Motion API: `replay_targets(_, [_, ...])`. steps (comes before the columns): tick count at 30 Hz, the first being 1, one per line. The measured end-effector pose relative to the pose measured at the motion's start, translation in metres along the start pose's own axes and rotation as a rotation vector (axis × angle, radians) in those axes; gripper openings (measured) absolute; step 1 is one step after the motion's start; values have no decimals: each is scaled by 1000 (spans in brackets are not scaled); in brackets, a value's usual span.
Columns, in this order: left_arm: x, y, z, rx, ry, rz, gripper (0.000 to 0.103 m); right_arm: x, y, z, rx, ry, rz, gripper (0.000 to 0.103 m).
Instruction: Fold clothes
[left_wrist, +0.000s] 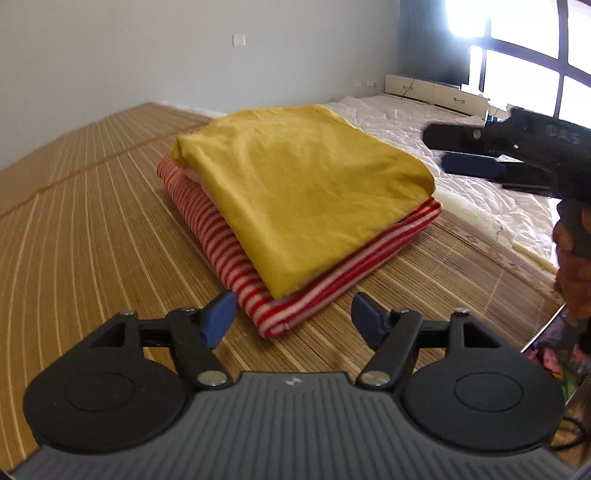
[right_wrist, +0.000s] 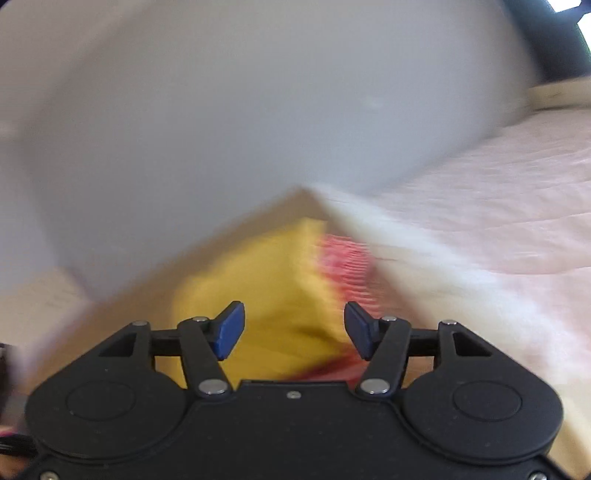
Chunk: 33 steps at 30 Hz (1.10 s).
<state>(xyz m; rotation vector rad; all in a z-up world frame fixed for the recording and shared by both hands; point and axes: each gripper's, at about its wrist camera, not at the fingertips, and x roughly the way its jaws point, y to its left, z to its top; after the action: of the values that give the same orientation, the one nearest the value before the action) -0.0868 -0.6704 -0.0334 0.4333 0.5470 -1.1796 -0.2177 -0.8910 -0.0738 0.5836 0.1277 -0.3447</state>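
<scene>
Left wrist view: the left gripper (left_wrist: 291, 319) hangs just short of the near corner of the clothes, its blue pads spread wide with nothing between them. Ahead of it, a yellow garment (left_wrist: 306, 192) lies folded into a flat rectangle on top of a folded red-and-white striped garment (left_wrist: 236, 258), the two making one neat stack on the bamboo mat (left_wrist: 92, 229) that covers this part of the bed. Beyond the stack lies a white quilt (left_wrist: 436, 122). The right gripper (left_wrist: 476, 162) floats above the stack's far right side, held in a hand (left_wrist: 570, 258); in its own blurred view its pads also stand apart and empty over the yellow and striped cloth.

Both pieces in sight already lie folded and stacked, so the folding looks done for these two. Whether more clothes wait outside the views cannot be told. No basket, box or other container shows in either view.
</scene>
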Motion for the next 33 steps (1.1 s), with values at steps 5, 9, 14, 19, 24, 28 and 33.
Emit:
replay_targets(5, [0,-4,0,-3,-11,14,79,35,-5,-9,13,105,-12,62])
replay_targets(9, [6,-9,1,-20,15,1,81,48,-13,-19,27,198,-104,62])
replay_targets(14, [7,-19,-1,-61,65,20,85,37,4,-23,-82,214,-194,69])
replay_targets(19, [5,-31,-8,-55,99,59,85,18,18,-20,-214,210,-342,74])
replay_targets(24, [1,-41,-14,-48,119,89,87,12,21,-26,-237,274,-302,75])
replay_targets(28, [-5,-46,-19,-43,126,105,88,10,31,-32,-273,318,-281,79])
replay_targets(33, [-10,-47,-20,-64,138,102,88,19,38,-41,-306,354,-293,79])
